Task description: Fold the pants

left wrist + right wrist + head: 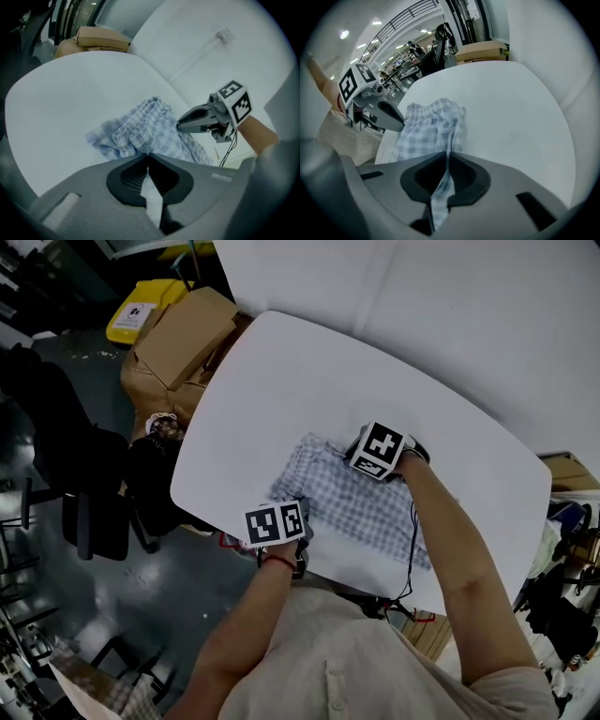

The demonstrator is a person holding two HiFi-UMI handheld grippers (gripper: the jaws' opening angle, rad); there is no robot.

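Cardboard box (pixel 187 334) beside table (pixel 281 381) seems closed; pants (pixel 366 507) lie on table.

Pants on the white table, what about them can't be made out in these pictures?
- Left gripper view: near edge of the pants, hidden behind the left claw.
- Right gripper view: their gripped edge, behind the right claw.
- Head view: both gripped spots, covered by the marker cubes; fold layers too small to count.
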